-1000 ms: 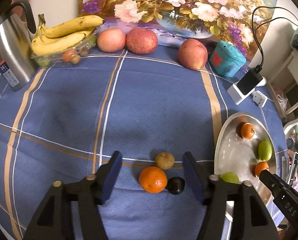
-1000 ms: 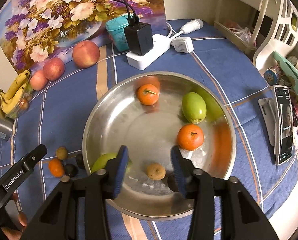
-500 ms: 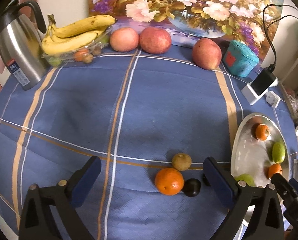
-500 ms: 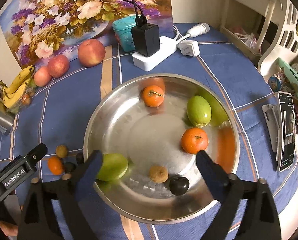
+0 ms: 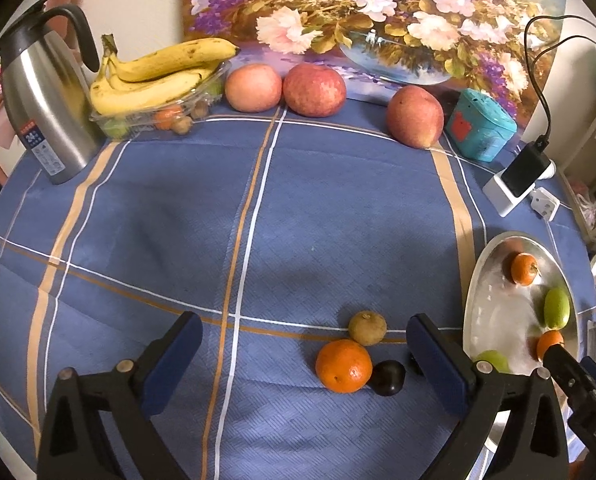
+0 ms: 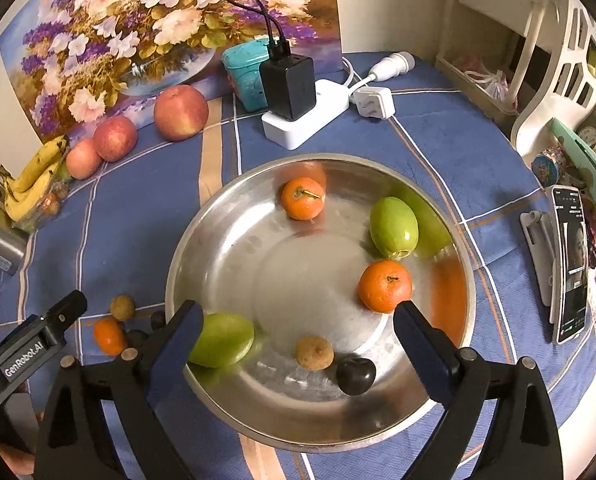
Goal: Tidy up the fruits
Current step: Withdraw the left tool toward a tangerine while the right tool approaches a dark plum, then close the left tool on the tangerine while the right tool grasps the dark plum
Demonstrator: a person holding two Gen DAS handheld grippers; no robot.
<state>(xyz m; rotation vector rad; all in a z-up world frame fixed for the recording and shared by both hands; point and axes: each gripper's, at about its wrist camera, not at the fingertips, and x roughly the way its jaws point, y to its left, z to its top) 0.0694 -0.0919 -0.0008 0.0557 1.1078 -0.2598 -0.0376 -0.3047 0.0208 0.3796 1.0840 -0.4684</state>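
Left gripper (image 5: 304,354): jaws spread wide, holding nothing; poised above the blue checked tablecloth (image 5: 318,200); between its fingers lie a mandarin (image 5: 343,366), a small brown fruit (image 5: 367,327) just behind it, and a dark plum-like fruit (image 5: 386,377) touching the mandarin's right side.

Right gripper (image 6: 295,342): jaws wide apart, empty; set over the near rim of the steel bowl (image 6: 225,216).

Steel bowl, contents: two mandarins, one at the far side (image 6: 302,198), one at the right (image 6: 385,286); green oval fruit (image 6: 394,226) between them by the right wall; second green fruit (image 6: 221,339) at the near left, partly behind the left finger; brown rough-skinned fruit (image 6: 314,353) and dark round fruit (image 6: 355,374) side by side near the front.

Table, far edge: three apples, namely a pale one (image 5: 253,87), a red one (image 5: 314,89) touching it, and a third (image 5: 414,116) well apart to the right; bananas (image 5: 157,76) on a clear tray; steel kettle (image 5: 45,108) at far left; teal tin (image 5: 480,130); white power strip (image 6: 304,118) carrying a black charger (image 6: 287,86); floral painting (image 5: 374,16) behind.
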